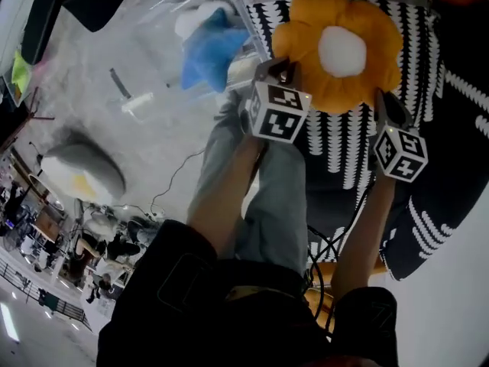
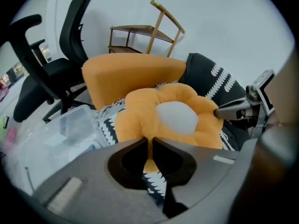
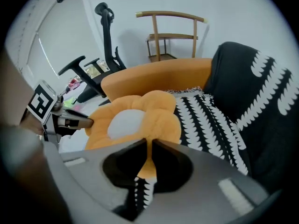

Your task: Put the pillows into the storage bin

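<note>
An orange flower pillow (image 1: 340,48) with a white centre hangs over the black-and-white patterned couch (image 1: 424,128). My left gripper (image 1: 283,71) is shut on the pillow's left petal edge, and my right gripper (image 1: 380,98) is shut on its right petal edge. In the left gripper view the flower pillow (image 2: 170,118) fills the middle, its edge pinched in the left gripper (image 2: 150,141). The right gripper view shows the flower pillow (image 3: 135,120) pinched in the right gripper (image 3: 150,143). The clear storage bin (image 1: 199,44) stands on the floor to the left, with a blue and white pillow (image 1: 210,48) inside.
An orange bolster cushion (image 2: 131,76) lies on the couch behind the pillow. A grey and yellow cushion (image 1: 82,170) lies on the pale floor at the left. A black office chair (image 2: 42,73) and a wooden rack (image 3: 170,36) stand by the wall. The person's legs (image 1: 260,197) are below.
</note>
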`<action>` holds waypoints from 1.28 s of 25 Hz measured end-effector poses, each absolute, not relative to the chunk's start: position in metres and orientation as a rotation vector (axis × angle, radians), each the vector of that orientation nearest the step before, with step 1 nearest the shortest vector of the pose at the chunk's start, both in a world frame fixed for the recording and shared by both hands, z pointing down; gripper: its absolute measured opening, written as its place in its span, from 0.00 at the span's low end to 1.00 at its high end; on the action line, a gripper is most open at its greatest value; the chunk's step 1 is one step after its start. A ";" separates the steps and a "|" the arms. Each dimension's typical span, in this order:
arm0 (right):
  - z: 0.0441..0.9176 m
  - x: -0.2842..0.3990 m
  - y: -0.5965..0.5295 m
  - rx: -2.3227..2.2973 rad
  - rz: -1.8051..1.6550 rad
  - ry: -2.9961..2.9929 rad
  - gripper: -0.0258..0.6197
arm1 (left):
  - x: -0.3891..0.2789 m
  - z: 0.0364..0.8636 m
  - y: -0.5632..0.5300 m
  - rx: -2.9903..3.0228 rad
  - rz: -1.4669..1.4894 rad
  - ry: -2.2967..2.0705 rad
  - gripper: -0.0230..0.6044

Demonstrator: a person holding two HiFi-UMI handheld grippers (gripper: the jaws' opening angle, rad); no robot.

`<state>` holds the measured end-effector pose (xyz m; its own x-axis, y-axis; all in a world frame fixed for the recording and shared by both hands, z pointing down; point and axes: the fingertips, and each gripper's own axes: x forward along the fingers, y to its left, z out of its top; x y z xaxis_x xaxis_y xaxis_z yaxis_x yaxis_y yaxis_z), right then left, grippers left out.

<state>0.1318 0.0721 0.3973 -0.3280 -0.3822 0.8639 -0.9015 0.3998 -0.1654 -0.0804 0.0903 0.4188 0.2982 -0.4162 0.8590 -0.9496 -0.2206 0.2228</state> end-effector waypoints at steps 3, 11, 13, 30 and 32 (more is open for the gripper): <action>0.393 0.086 0.078 1.043 0.817 -1.918 0.09 | -0.124 0.418 0.108 1.742 0.822 -1.280 0.09; 0.391 -0.082 0.113 0.799 0.773 -1.970 0.09 | -0.289 0.410 0.167 1.591 0.763 -1.409 0.09; 0.399 -0.128 0.127 0.730 0.761 -1.981 0.09 | -0.331 0.417 0.192 1.537 0.762 -1.449 0.10; 0.455 -0.321 0.148 0.565 0.612 -1.976 0.28 | -0.517 0.465 0.311 1.201 0.675 -1.615 0.36; 0.453 -0.315 0.159 0.561 0.611 -1.970 0.28 | -0.515 0.459 0.316 1.220 0.653 -1.615 0.32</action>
<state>-0.3150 0.1590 0.4534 -0.4307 -0.1308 0.8930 -0.6130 0.7685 -0.1831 -0.5151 0.3157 0.4589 -0.0247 -0.4050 0.9140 -0.9263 0.3530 0.1314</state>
